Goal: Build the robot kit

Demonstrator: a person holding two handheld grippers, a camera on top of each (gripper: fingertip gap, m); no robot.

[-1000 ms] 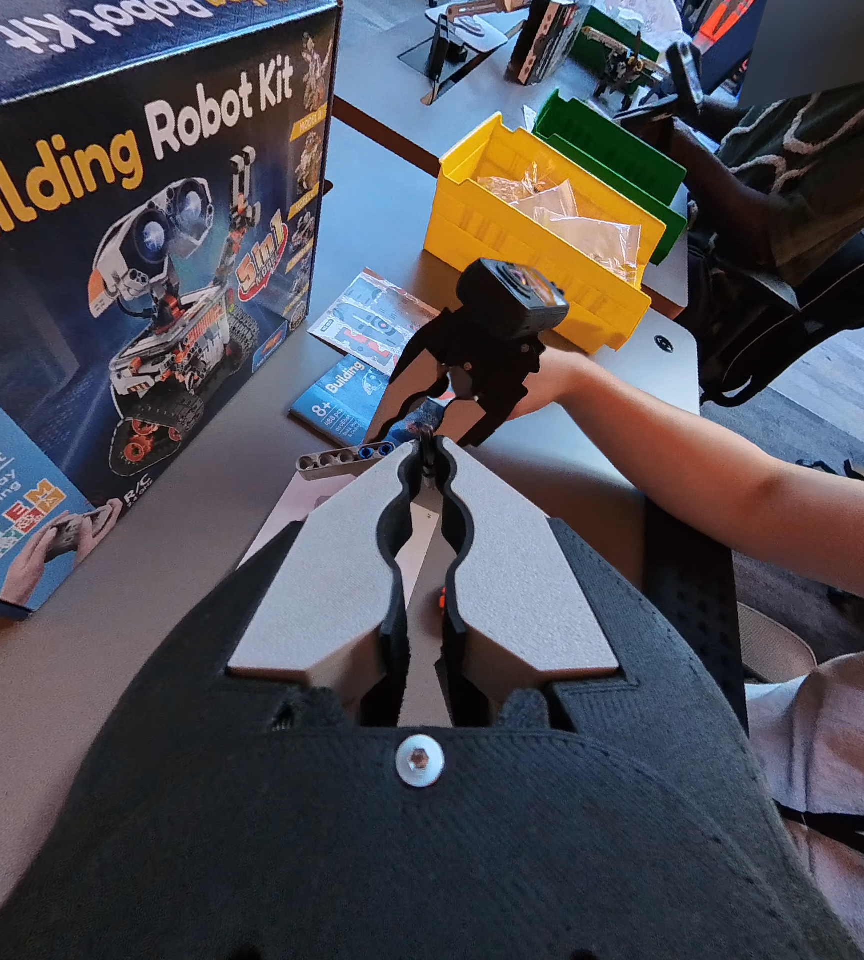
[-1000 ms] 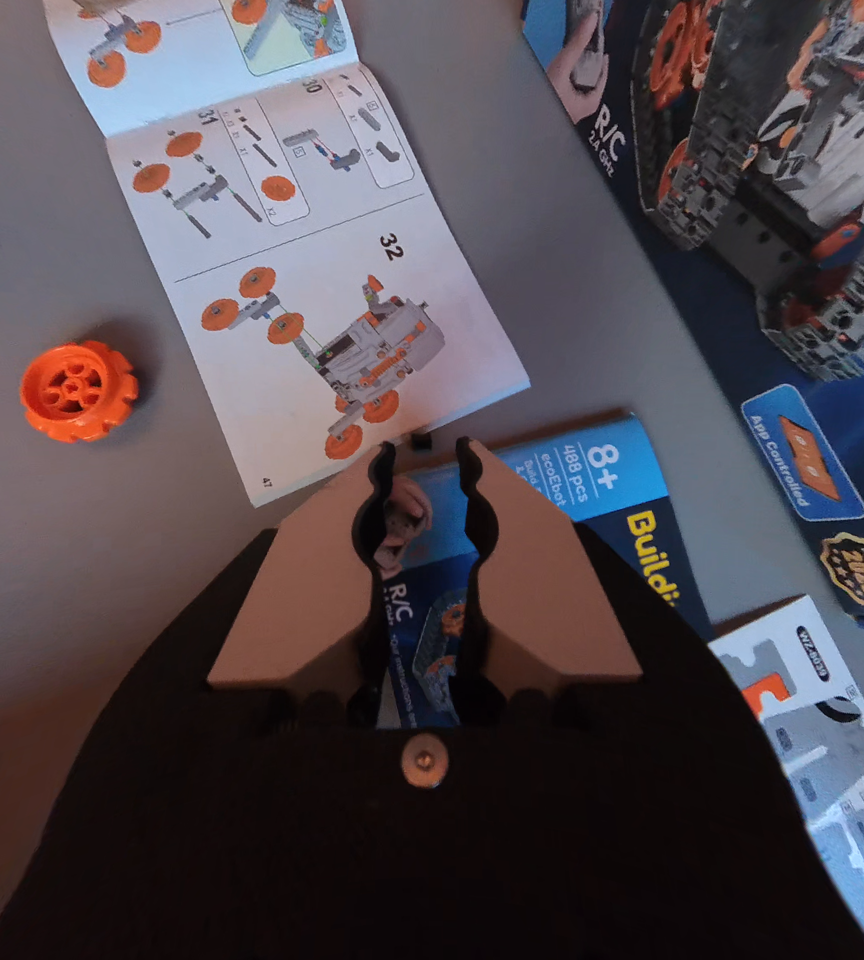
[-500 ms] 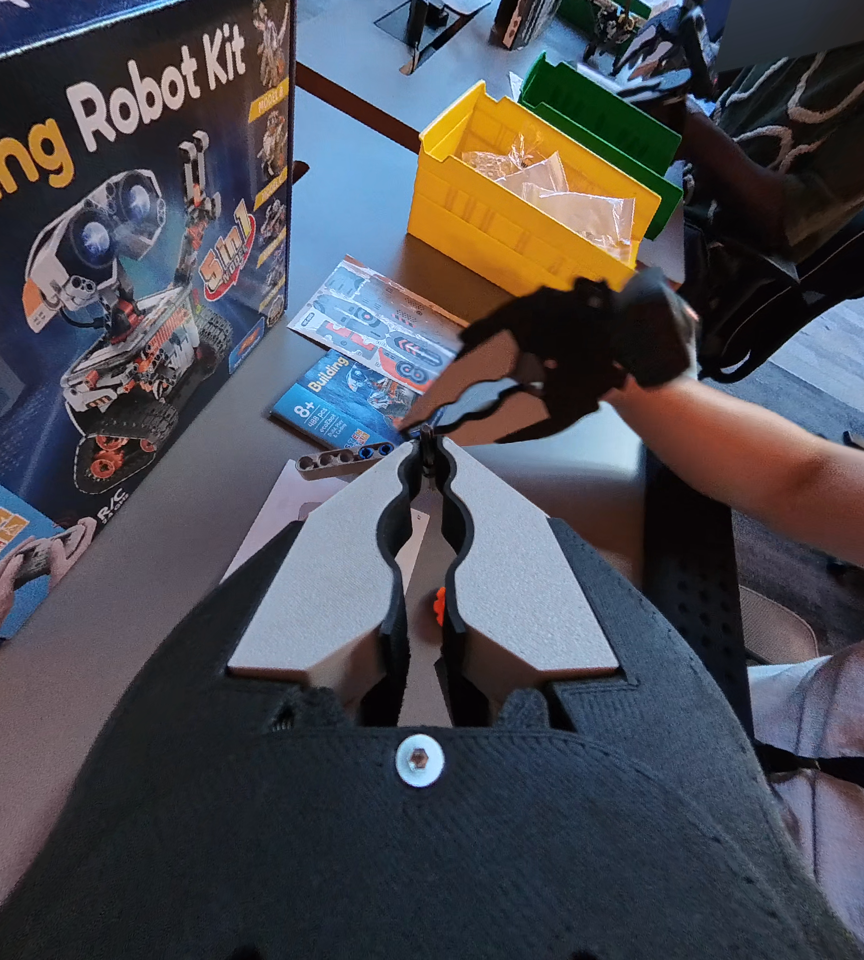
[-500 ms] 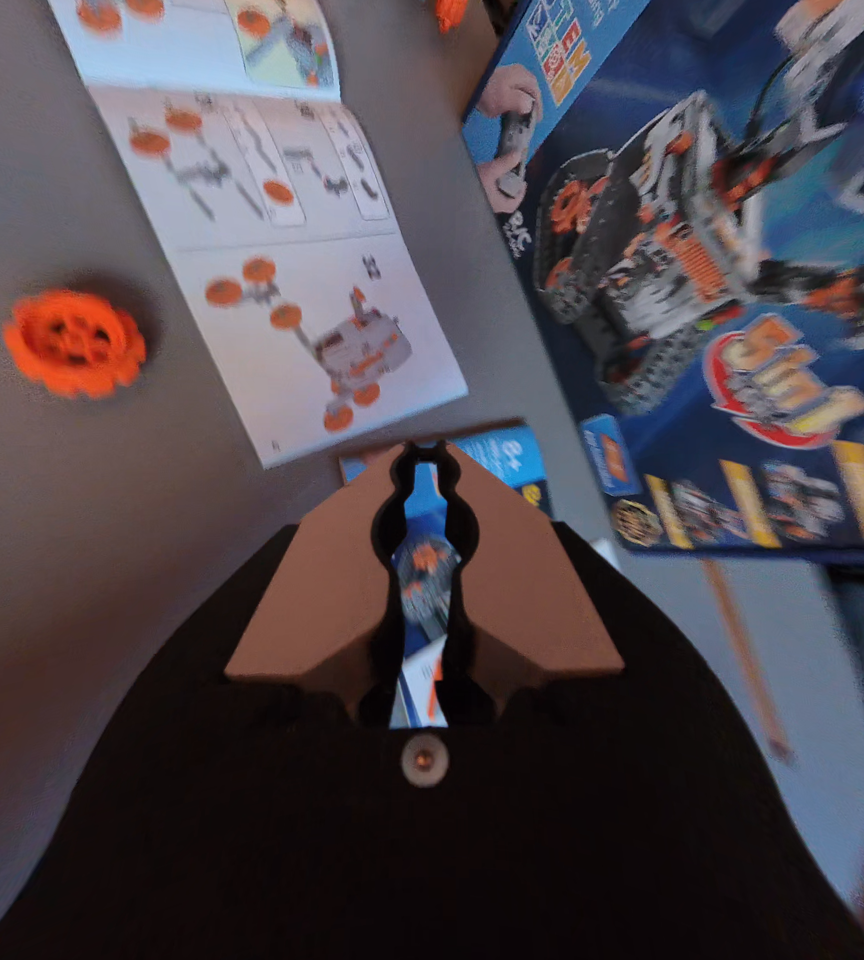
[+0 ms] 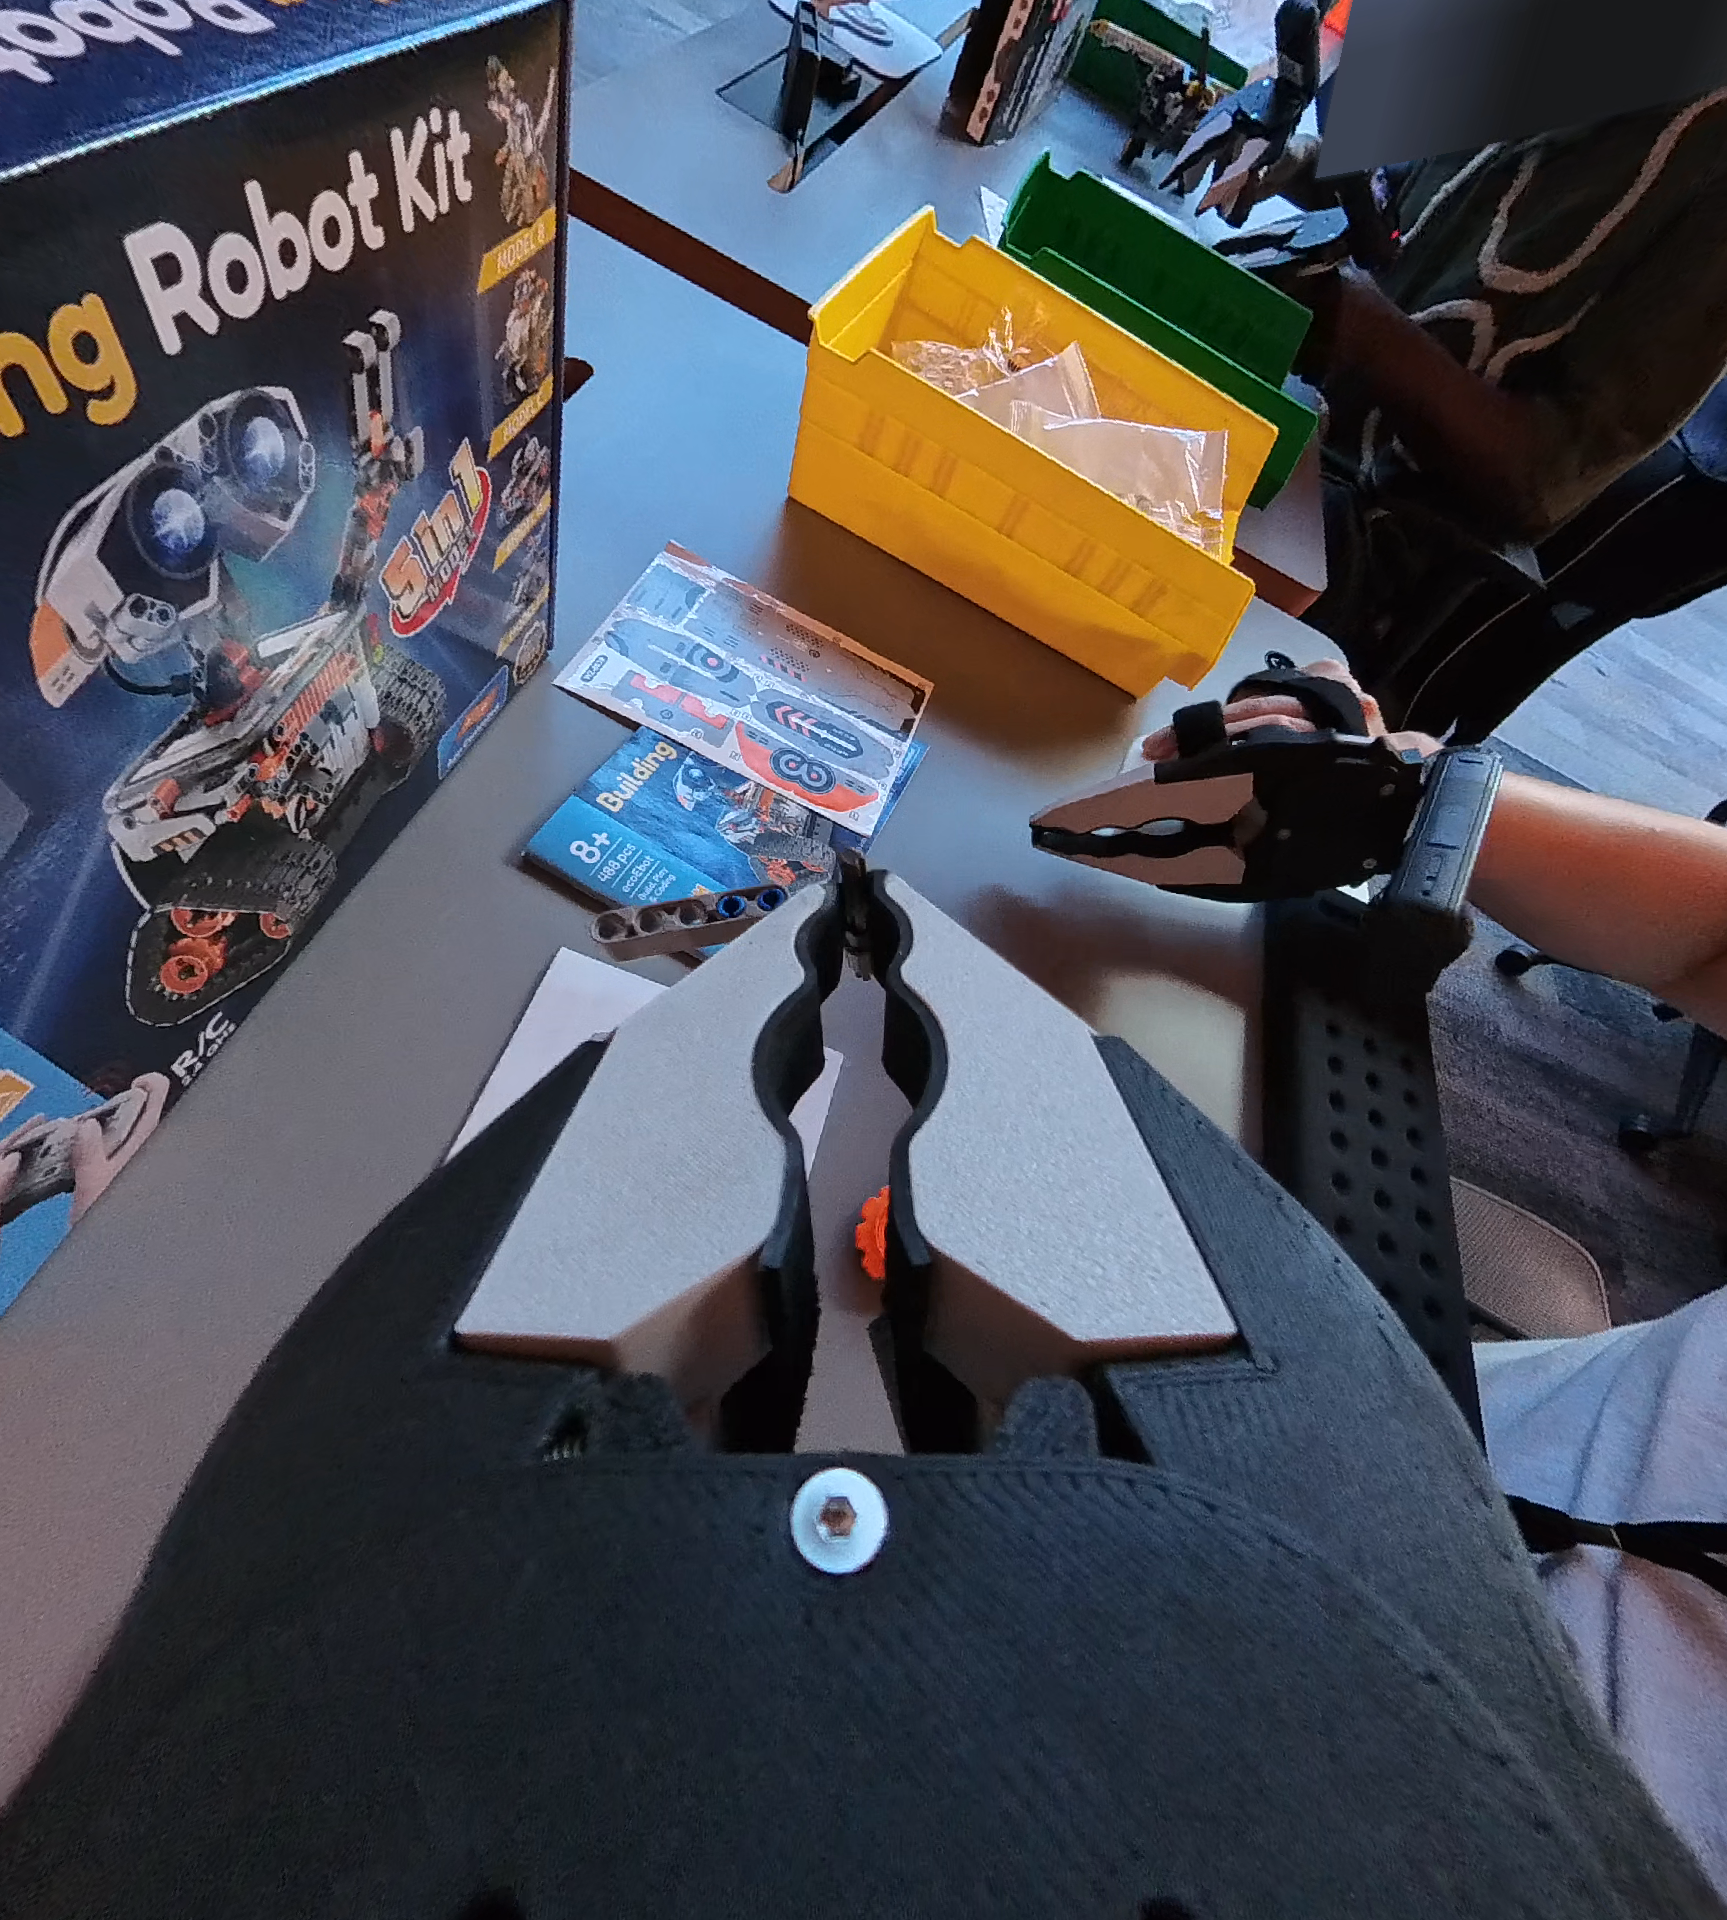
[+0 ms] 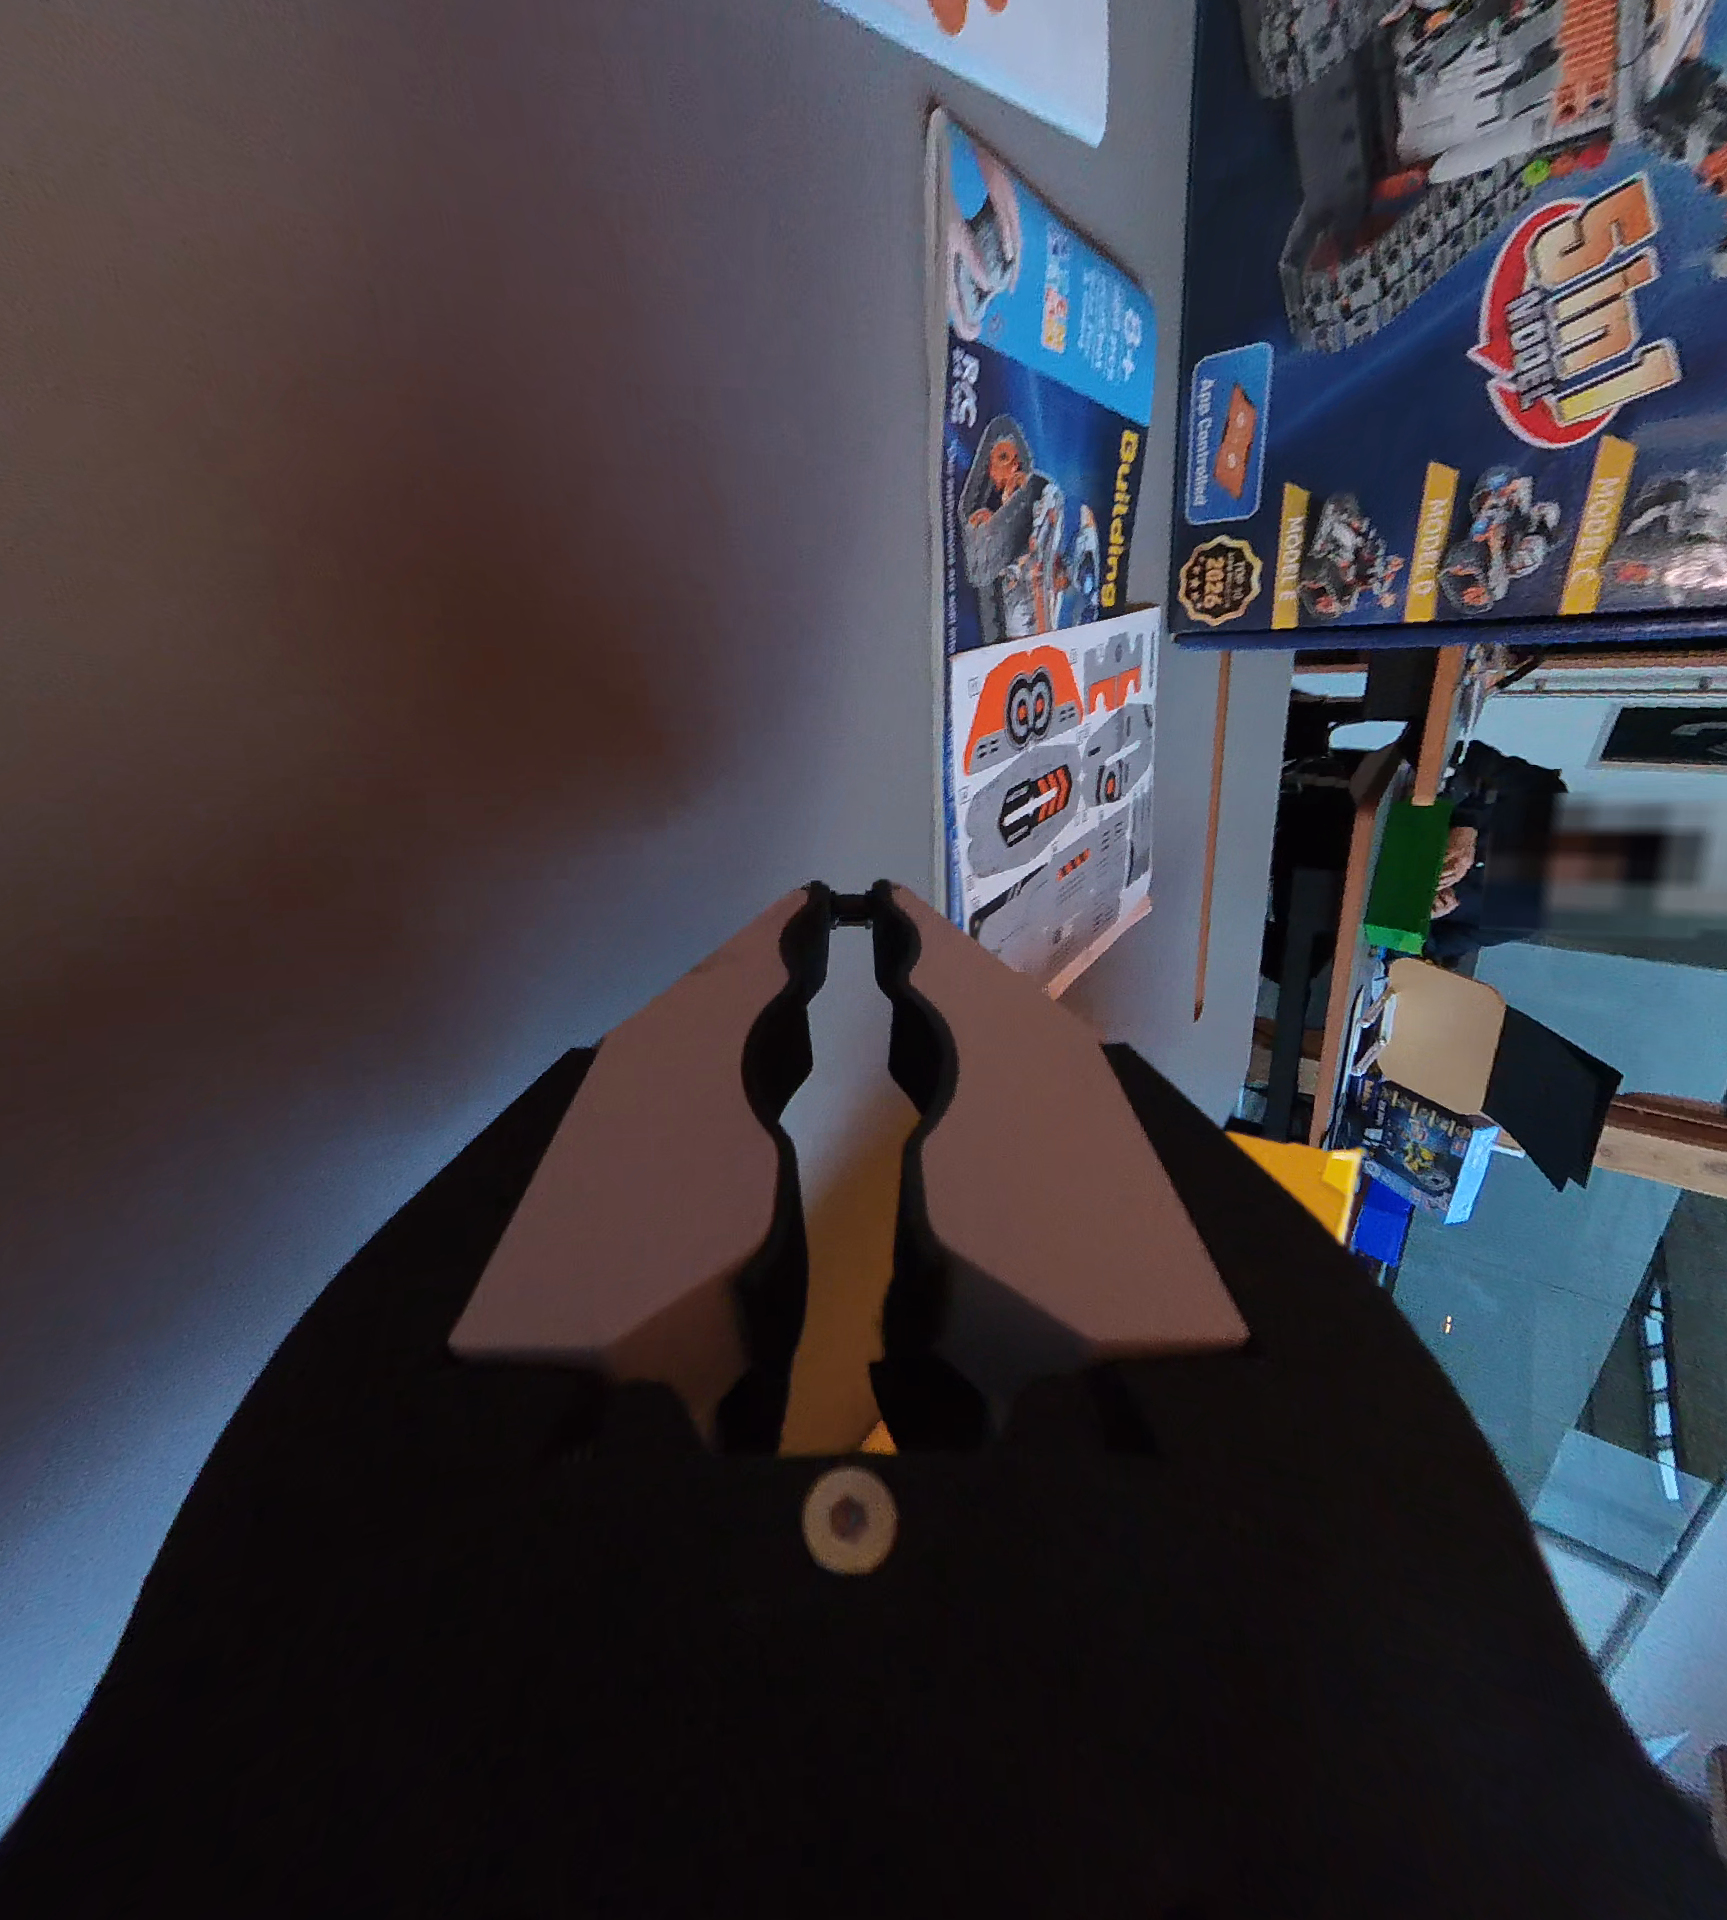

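Observation:
My left gripper is shut on a small dark piece pinched at its tips, above the grey table. A grey holed beam with blue pins sits just left of the tips, its right end hidden behind my finger. I cannot tell whether it joins the dark piece. My right gripper is rolled on its side and shut on a small black pin. In the left wrist view it hovers right of my left tips, pointing left. An orange wheel shows between my left fingers.
A big blue kit box stands at the left. A blue booklet, a sticker sheet and a white manual page lie ahead. A yellow bin with clear bags and a green bin stand behind. A seated person is at the back right. My hands' fingertips stand some 30 cm from each other. From either gripper's tips it is about 20 cm to the orange wheel.
My right gripper closed on the small black pin beside the booklet, lifted it, rolled sideways and swung right, away from my left tips. My left gripper stayed shut and shifted only slightly.

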